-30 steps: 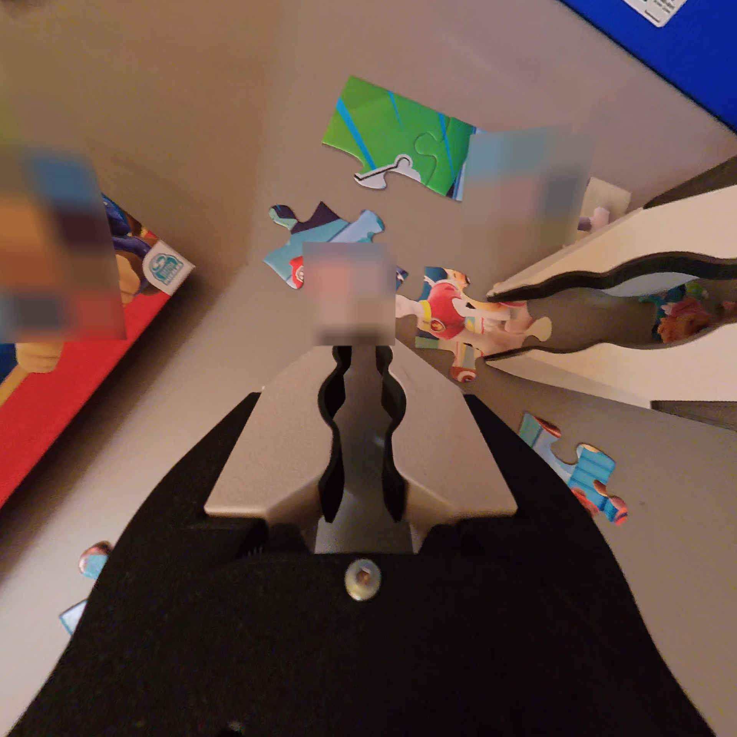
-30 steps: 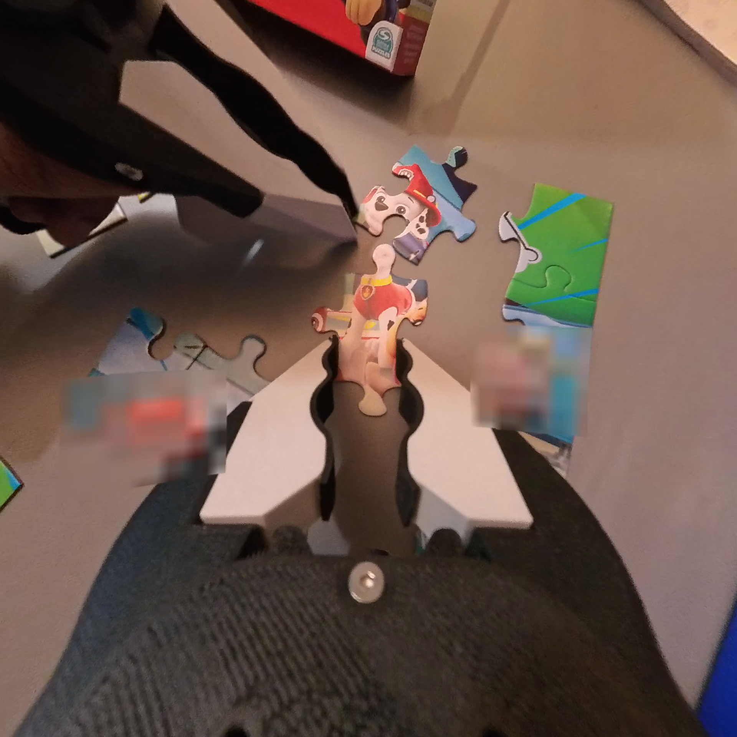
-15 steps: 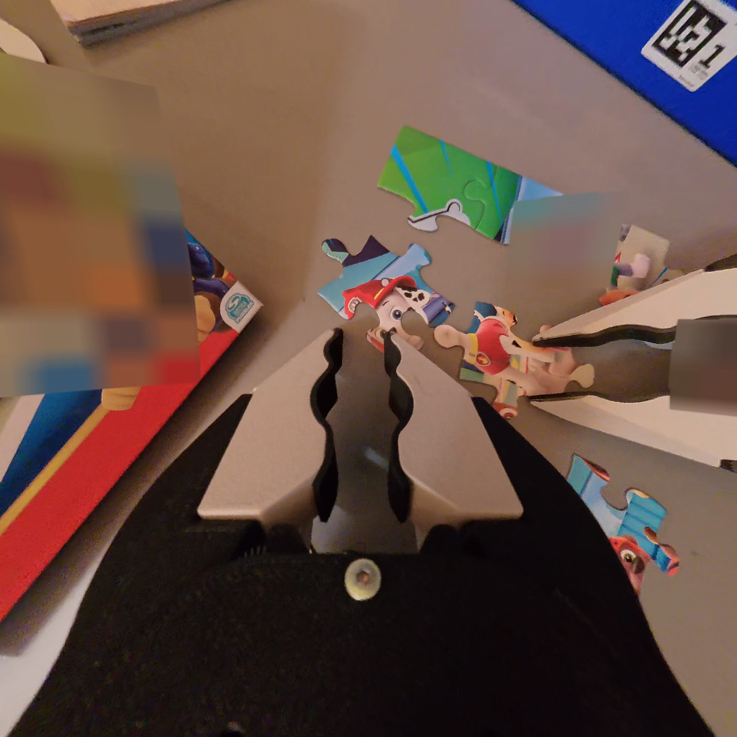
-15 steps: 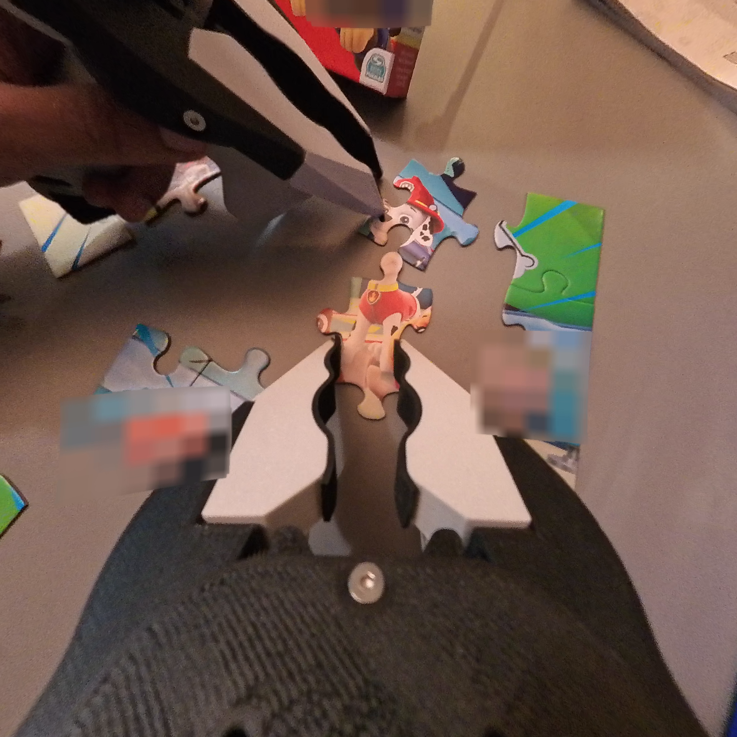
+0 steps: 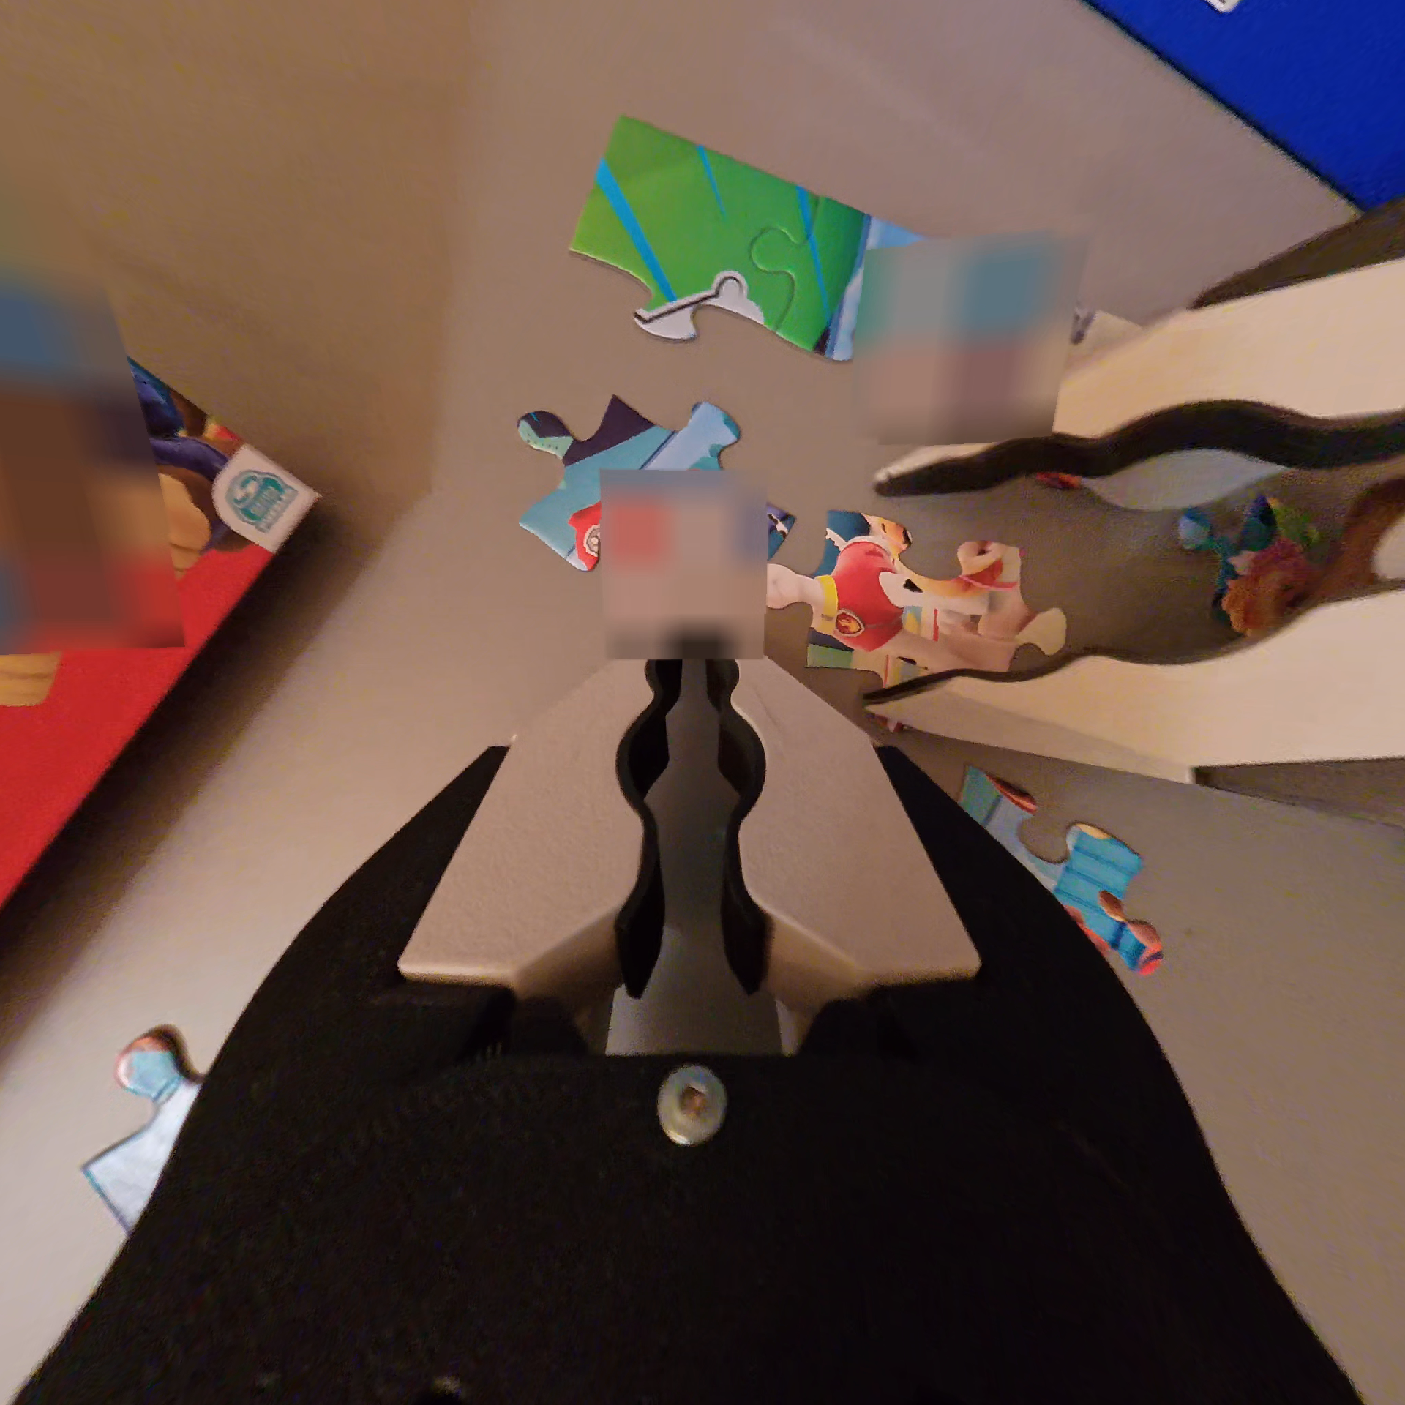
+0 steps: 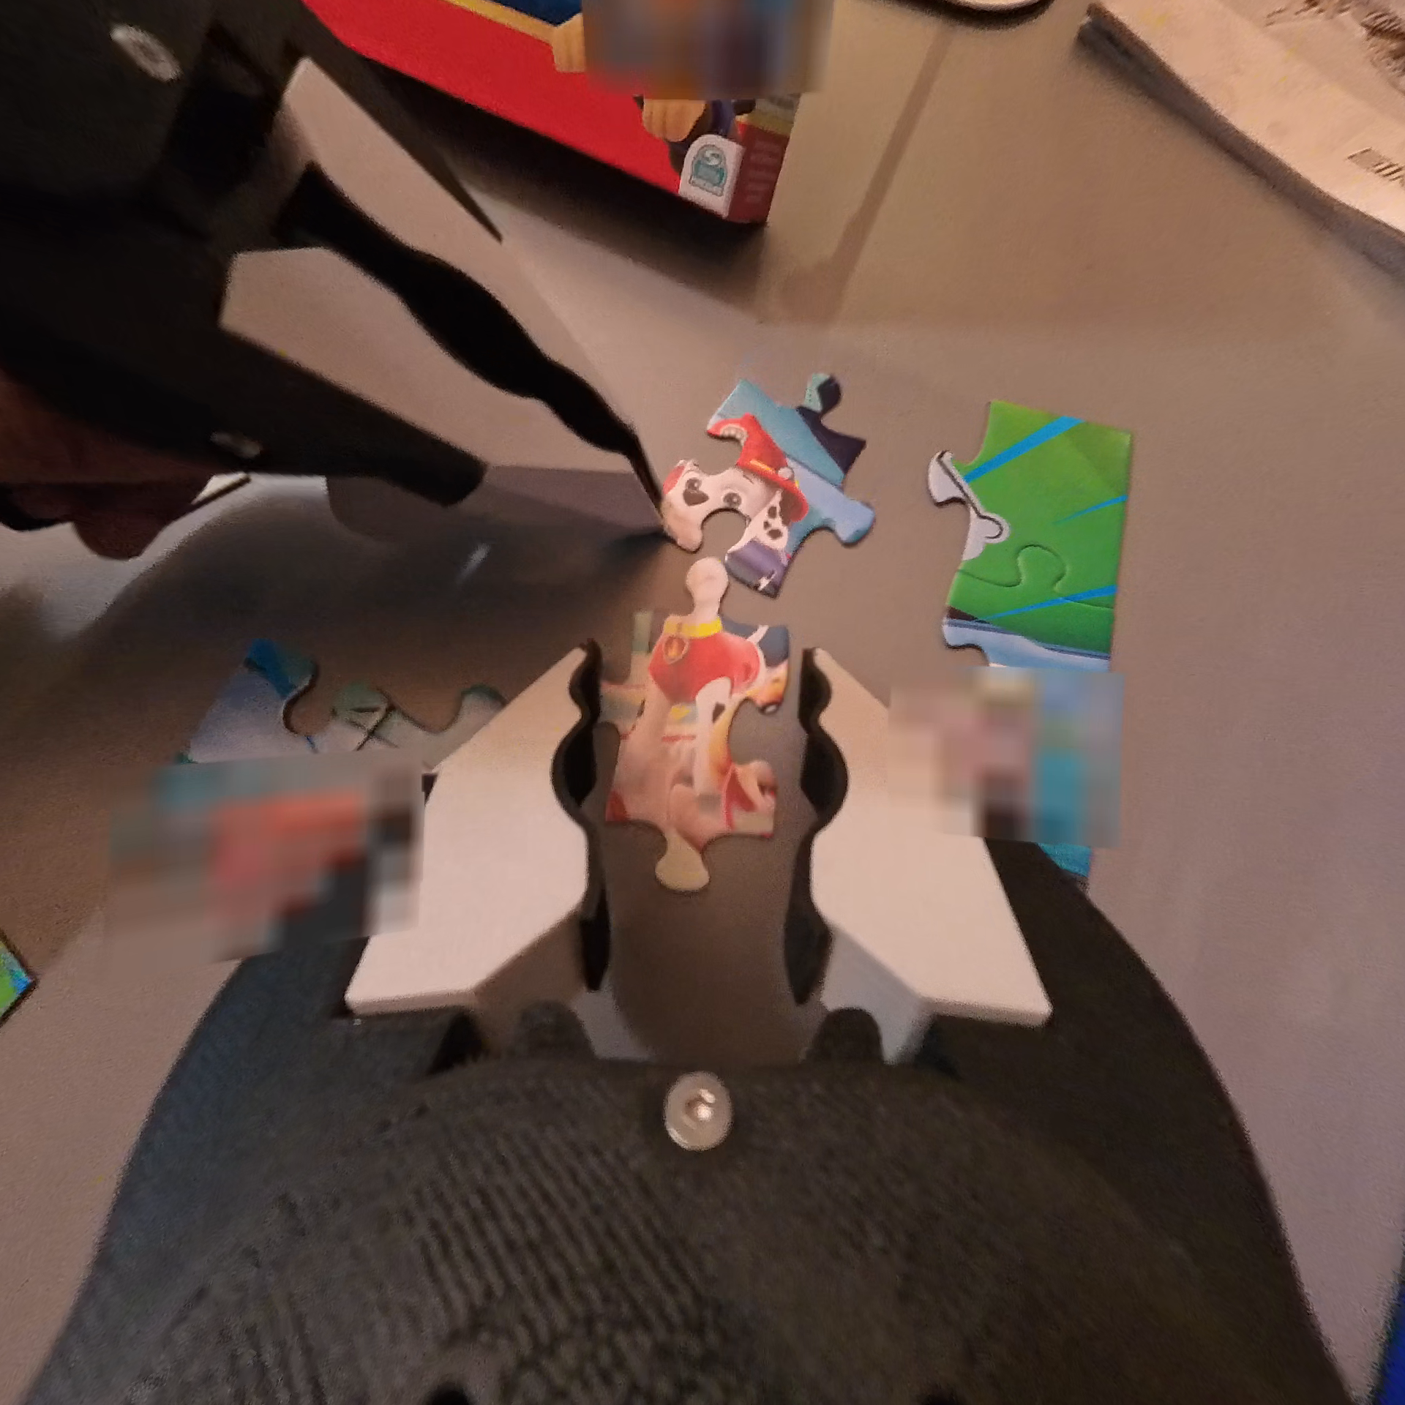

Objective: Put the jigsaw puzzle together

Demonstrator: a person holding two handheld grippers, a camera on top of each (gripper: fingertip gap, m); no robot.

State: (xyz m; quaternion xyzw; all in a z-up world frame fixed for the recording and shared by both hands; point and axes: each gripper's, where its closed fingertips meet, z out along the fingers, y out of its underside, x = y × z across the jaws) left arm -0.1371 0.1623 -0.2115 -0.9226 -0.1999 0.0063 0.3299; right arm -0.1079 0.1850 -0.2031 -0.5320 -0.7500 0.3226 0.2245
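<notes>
Right wrist view gave us a grey surface (image 6: 1064,304) strewn with puzzle pieces, a red box (image 6: 532,68) at its far edge. The right gripper (image 6: 696,669) had its fingers spread around the red-dog piece (image 6: 699,730), lying flat and ungripped. The left gripper (image 5: 690,669) showed nearly closed fingers; mosaic hid the tips, which touched the dalmatian piece (image 6: 760,486). Several pieces were blurred or cut off.
</notes>
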